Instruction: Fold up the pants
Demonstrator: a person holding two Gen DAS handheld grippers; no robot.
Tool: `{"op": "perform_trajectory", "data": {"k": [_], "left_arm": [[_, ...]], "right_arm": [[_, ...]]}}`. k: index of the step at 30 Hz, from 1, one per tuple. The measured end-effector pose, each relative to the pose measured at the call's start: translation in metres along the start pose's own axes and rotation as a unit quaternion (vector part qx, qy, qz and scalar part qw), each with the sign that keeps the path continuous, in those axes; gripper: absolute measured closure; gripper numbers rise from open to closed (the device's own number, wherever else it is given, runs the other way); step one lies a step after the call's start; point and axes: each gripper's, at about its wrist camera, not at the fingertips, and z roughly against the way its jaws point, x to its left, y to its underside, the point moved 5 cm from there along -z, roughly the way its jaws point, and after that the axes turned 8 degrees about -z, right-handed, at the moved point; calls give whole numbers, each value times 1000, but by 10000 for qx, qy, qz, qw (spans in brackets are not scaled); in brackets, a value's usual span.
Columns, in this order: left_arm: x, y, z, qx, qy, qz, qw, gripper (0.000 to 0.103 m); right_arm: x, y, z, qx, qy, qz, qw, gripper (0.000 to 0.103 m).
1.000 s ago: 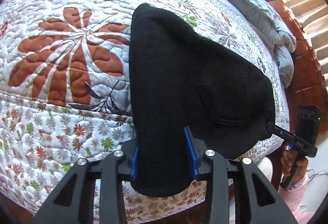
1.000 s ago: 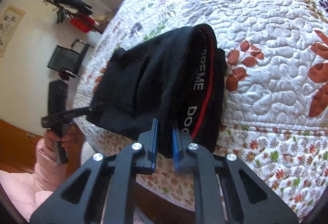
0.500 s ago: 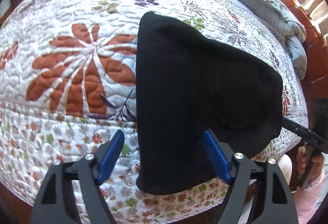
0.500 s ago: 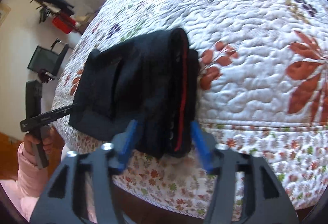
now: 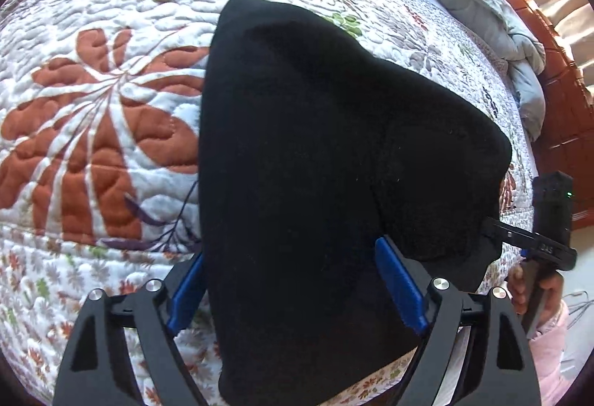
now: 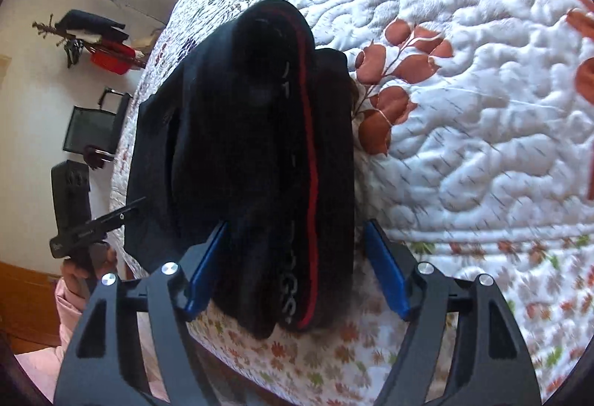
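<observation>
The black pants (image 5: 315, 153) lie folded on the floral quilt (image 5: 104, 101), their near end hanging over the bed's edge. In the right wrist view the pants (image 6: 252, 146) show a waistband with a red stripe and white letters. My left gripper (image 5: 293, 291) is open, its blue pads on either side of the hanging end. My right gripper (image 6: 293, 272) is open, its blue pads on either side of the waistband end. Each gripper also shows in the other view, at the pants' far edge: the right gripper (image 5: 519, 239) and the left gripper (image 6: 107, 216).
A grey blanket (image 5: 482, 5) is bunched at the far side of the bed by a wooden headboard (image 5: 557, 90). A chair (image 6: 92, 131) and a rack of dark and red items (image 6: 100, 42) stand by the wall.
Both grippers were shut on the pants a second ago. Both have opened and let the pants go onto the bed's edge.
</observation>
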Motion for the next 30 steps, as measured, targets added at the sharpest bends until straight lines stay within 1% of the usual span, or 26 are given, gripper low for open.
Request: {"op": "perform_trajectory", "data": {"k": [1,2,3,4,6,7,8,9,10,13,15,18,20,22,25,27,30], "left_arm": [[-1,-2,-1,3,15,-4,10000,18],[-2,-3,-2,9,9,-10,10000,19],[-4,-4,-1,0,42,-23,10000,24],[-4,-4,0,-21,46,-1,10000,27],[-7,-6,3,-103,68,41,9999,44],[-10,-9,6,-157,41,79,9998,57],[-8,-10,9,-187,-9,130,9997,62],[-7,-10,12,-214,36,200,9996,69],[-5,-10,15,-265,99,262,9993,72],[-13,-12,24,-393,86,173,9990,75],[-15,-14,30,-504,187,165,9984,75],[-26,-27,41,-740,412,156,9963,75],[-32,-40,46,-863,460,79,9952,75],[-39,-60,50,-1037,528,18,9932,75],[-48,-94,54,-1249,520,-106,9907,75],[-52,-118,51,-1339,489,-164,9897,75],[-53,-145,46,-1386,464,-199,9891,75]], "right_arm": [[-1,-2,0,-9,-46,33,10000,42],[1,-2,-1,4,-125,55,9999,46],[2,-2,-1,22,-172,38,9998,50],[3,-1,0,6,-140,108,9998,53],[11,2,5,-62,-99,344,9993,64],[15,3,9,-102,-78,405,9991,68],[19,4,12,-143,-40,476,9988,68],[22,5,15,-174,-11,535,9984,70],[26,5,20,-217,8,579,9981,71],[45,6,34,-381,-24,774,9963,73],[56,4,47,-517,26,990,9937,73],[72,-4,66,-714,167,1285,9890,73],[78,-14,77,-826,187,1365,9870,73],[82,-30,89,-993,222,1427,9845,73],[87,-60,103,-1224,240,1476,9811,73],[86,-81,108,-1329,252,1519,9791,73],[83,-113,104,-1397,257,1500,9784,73]]}}
